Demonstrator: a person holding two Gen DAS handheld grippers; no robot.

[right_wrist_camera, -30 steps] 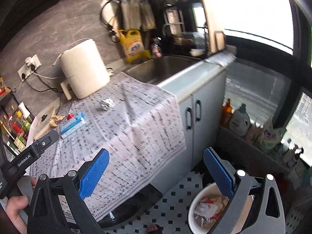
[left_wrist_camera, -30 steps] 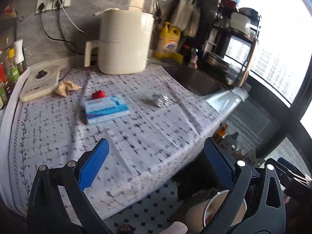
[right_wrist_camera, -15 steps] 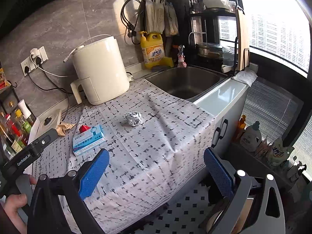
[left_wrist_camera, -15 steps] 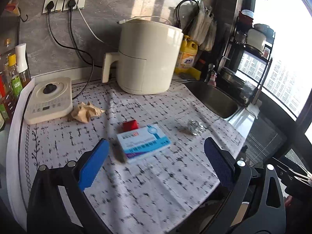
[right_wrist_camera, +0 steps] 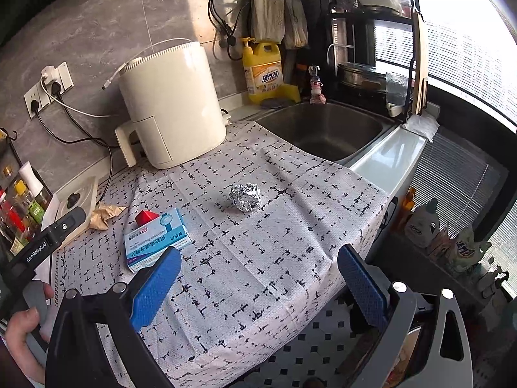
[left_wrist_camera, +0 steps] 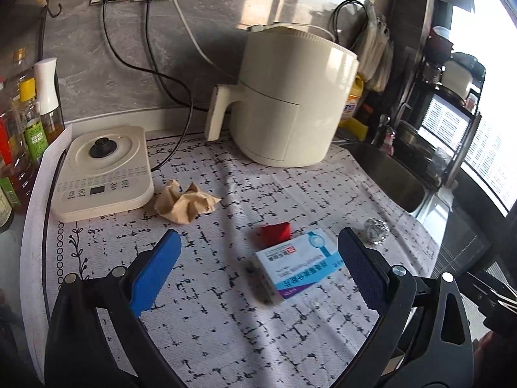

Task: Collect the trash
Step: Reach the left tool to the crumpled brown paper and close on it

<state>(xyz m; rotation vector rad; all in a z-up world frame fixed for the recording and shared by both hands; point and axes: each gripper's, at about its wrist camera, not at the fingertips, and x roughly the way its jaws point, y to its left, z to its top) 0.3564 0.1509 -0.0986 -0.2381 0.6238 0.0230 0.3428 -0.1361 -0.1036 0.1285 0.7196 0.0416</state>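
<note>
Bottles (left_wrist_camera: 19,135): far left edge of the left wrist view, upright in a row beside the cloth.
Hot plate (left_wrist_camera: 103,171): left of centre in the left wrist view, white, flat on the counter, black knob on top.
Crumpled paper (left_wrist_camera: 184,202): tan wad, just right of the hot plate and touching its corner; lies on the patterned cloth (left_wrist_camera: 226,307). In the right wrist view it sits at the left (right_wrist_camera: 105,213).
Left gripper (left_wrist_camera: 258,274): lower middle of its own view, blue pads spread wide, nothing between them; hovers over the cloth. Its body and the person's hand (right_wrist_camera: 22,329) show at lower left of the right wrist view.
Red scrap (left_wrist_camera: 274,231): centre of the left wrist view, touching the far edge of the box.
Box (left_wrist_camera: 299,263): blue and white carton, flat on the cloth, between the left gripper's pads in the picture, nearer the right pad.
Air fryer (left_wrist_camera: 290,97): cream, upper centre, standing at the back of the cloth, handle toward the left.
Foil ball (right_wrist_camera: 245,196): centre of the right wrist view, alone on the cloth, well apart from the box.
Right gripper (right_wrist_camera: 258,278): bottom of its view, pads spread wide, empty, over the cloth's hanging front edge.
Sink (right_wrist_camera: 323,129): upper right of centre, steel, beside the cloth.
Detergent bottle (right_wrist_camera: 263,71): yellow, behind the sink.
</note>
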